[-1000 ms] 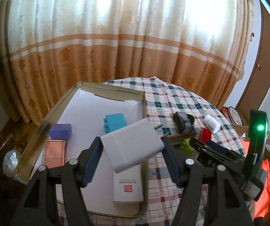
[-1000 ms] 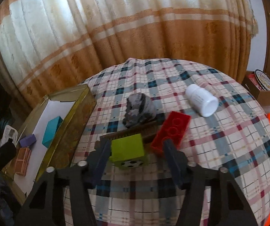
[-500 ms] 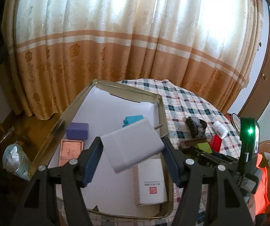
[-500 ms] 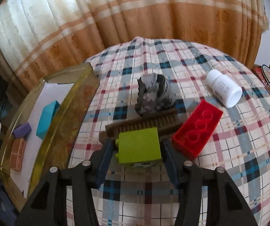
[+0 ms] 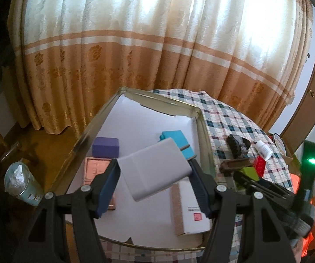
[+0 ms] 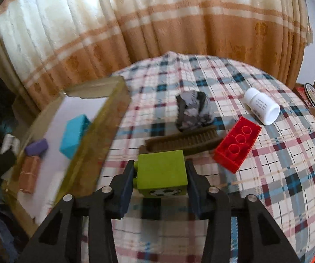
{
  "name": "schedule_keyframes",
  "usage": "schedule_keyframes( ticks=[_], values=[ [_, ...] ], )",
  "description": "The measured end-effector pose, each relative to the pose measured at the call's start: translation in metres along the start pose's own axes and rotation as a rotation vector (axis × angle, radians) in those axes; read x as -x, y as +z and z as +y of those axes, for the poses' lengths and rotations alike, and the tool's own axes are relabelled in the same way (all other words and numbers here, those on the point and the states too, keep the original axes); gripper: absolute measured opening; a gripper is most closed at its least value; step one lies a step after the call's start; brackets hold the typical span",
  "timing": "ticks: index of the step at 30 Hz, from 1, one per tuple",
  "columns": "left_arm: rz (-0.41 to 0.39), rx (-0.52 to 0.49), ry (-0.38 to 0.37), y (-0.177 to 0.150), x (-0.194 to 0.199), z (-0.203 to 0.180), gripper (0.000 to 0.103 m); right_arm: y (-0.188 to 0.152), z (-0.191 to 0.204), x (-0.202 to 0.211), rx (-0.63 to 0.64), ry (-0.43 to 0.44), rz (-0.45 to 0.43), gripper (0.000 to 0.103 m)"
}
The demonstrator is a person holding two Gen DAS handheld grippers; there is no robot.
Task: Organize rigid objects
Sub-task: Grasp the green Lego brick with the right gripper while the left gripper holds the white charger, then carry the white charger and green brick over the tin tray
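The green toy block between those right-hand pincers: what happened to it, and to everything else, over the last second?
The right gripper has closed in on the lime-green plastic block, its jaws still closing with the block between them. The left gripper carried the flat white box further over the gold metal tray. The red brick, brown brush, white bottle and the tray's contents stayed put.

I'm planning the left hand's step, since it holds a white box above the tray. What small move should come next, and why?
Probably lower the white box, clamped in the left gripper, onto the bare liner of the tray and release. It hangs tilted above the tray, where the purple block and teal block already lie.
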State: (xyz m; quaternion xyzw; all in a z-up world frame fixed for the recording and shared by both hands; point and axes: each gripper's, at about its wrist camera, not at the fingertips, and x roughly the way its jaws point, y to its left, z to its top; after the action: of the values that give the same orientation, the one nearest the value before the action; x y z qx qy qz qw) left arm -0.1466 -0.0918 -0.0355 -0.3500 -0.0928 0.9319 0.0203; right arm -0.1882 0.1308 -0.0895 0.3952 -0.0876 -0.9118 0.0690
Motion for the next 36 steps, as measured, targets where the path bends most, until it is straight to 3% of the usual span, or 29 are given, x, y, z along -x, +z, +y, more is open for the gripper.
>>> schedule_keyframes(
  ticks=[9,17,30,36],
  values=[
    [-0.025,0.011,0.027,0.011,0.004,0.018,0.064,0.025,0.045,0.033,0.046,0.086,-0.109,0.047],
    [-0.038,-0.026,0.085,0.037,-0.003,0.024,0.064,0.048,0.078,0.030,0.075,0.118,-0.135,0.047],
    [0.004,-0.050,0.107,0.070,-0.039,0.025,0.064,0.078,0.094,-0.012,0.070,0.105,-0.086,0.047],
    [0.061,-0.044,0.133,0.080,-0.067,0.026,0.064,0.088,0.094,-0.041,0.050,0.098,-0.031,0.047]
  ],
)
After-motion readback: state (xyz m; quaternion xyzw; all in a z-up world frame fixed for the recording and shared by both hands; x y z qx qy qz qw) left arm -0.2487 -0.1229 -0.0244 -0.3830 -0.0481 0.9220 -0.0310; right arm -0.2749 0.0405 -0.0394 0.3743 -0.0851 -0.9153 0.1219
